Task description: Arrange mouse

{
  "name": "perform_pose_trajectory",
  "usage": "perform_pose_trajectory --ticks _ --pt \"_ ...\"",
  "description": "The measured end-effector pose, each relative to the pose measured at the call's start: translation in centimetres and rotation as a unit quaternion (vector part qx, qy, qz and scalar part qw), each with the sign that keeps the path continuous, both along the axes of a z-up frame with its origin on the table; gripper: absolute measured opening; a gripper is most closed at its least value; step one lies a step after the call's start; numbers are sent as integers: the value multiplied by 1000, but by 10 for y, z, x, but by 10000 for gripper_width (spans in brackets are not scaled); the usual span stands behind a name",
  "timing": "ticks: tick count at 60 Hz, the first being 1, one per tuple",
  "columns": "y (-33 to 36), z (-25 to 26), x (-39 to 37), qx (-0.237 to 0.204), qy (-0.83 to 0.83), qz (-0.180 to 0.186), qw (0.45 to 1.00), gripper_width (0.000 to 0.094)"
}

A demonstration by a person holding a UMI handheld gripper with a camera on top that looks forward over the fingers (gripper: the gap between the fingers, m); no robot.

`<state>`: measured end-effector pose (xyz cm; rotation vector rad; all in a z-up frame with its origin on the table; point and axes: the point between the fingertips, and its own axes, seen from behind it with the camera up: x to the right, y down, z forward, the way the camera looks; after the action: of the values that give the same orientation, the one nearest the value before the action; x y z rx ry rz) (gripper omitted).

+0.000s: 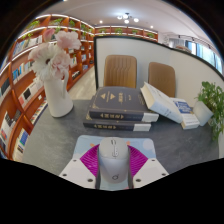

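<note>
We see a white mouse (114, 160) with a scroll wheel, lying lengthwise between the pink finger pads (90, 157), pointing toward the books.

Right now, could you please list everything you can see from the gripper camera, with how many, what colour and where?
Mouse: one, white, between the fingers, nearest the camera.
Table: one, grey top, under everything ahead.
Stacked books: two, dark covers, just beyond the mouse.
Leaning books: a few, white and pale, tilted to the right of the stack.
Vase: one, white, left of the stack, holding pink flowers.
Plant: one, green, right of the leaning books.
Chairs: two, tan, behind the table against a white partition.
Bookshelves: wooden, full of books, along the left wall.
Ceiling lights: one cluster, white, overhead.
Fingers: two, white with magenta pads, either side of the mouse; contact cannot be judged.
</note>
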<state>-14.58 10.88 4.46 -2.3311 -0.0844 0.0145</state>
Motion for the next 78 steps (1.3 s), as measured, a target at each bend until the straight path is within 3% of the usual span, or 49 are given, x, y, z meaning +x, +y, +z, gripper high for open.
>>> perform_pose_trajectory --ticks 9,19,28,31,35,38,58,78 --pt "-19 -58 2 -39 0 -19 999 375" --pt "-16 -57 3 -13 -8 -25 1000 374" --pt "-17 -56 3 -3 3 -28 1000 496" --pt "-19 -54 3 -13 12 -31 999 582" --pt "-19 -35 10 1 6 -41 999 759" --pt "-19 -15 14 15 0 -45 999 822" --pt "-84 152 13 104 27 -43 993 817" --pt "-193 202 21 123 53 -39 990 803"
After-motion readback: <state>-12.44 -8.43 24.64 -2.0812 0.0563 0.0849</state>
